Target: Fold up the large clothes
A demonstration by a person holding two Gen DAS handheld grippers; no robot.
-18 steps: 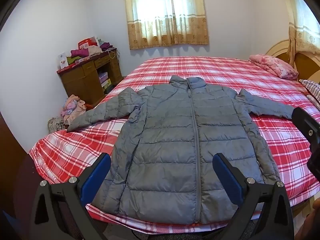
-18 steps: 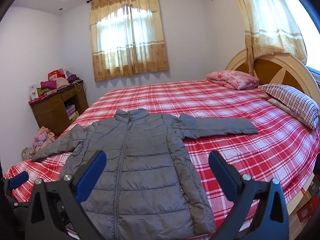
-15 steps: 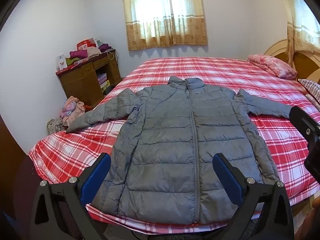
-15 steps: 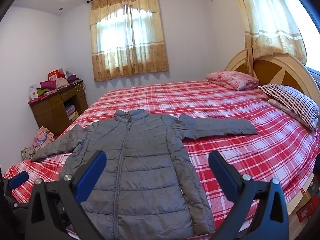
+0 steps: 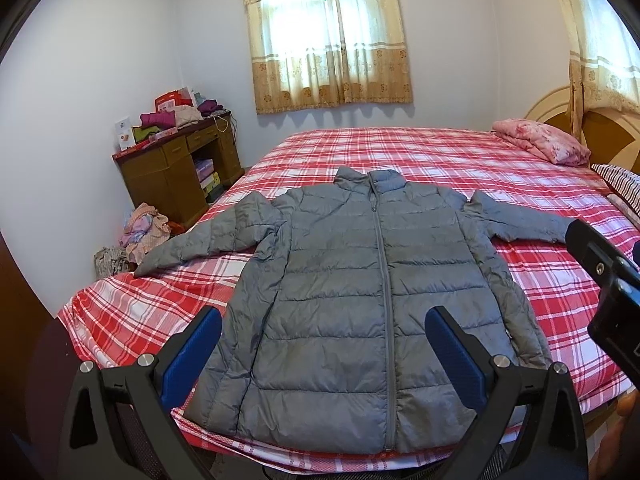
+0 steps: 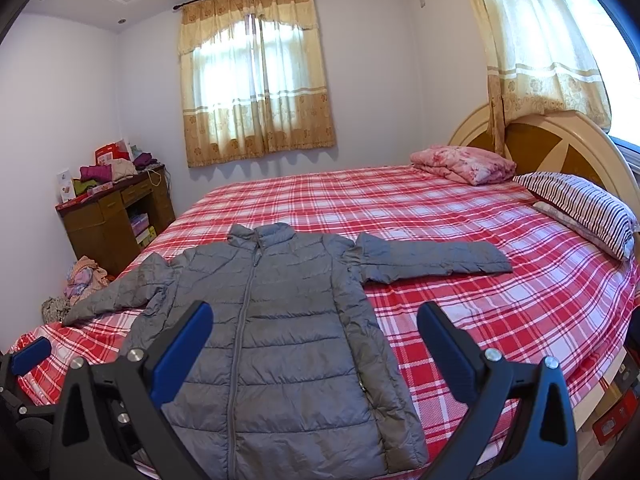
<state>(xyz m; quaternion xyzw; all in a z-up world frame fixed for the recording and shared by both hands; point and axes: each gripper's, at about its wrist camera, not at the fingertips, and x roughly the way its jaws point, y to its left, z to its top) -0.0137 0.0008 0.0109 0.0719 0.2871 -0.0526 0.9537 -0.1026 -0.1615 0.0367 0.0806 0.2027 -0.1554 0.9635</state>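
Grey quilted puffer jacket (image 5: pixel 360 300) flat on plaid bed (image 5: pixel 400 152), no legible writing, both my grippers' fingers (image 5: pixel 452 356) spread wide

grey on red check

the puffer jacket (image 5: pixel 360 300) is plain grey, quilted in horizontal bands, with a grey zip down its front. it lies on a bedsheet (image 6: pixel 460 216) checked in red, white and pink. the left gripper (image 5: pixel 322 344) and right gripper (image 6: pixel 314 340) are black with blue pads (image 5: pixel 452 354). the folded quilt (image 6: pixel 464 164) is pink with a floral print. the pillow (image 6: pixel 580 204) is white with dark stripes. the curtains (image 5: pixel 328 36) are cream above and tan below, with a flower pattern. the headboard (image 6: pixel 560 148) is cream and brown. the desk (image 5: pixel 176 168) is brown wood. the walls (image 5: pixel 100 80) are white.
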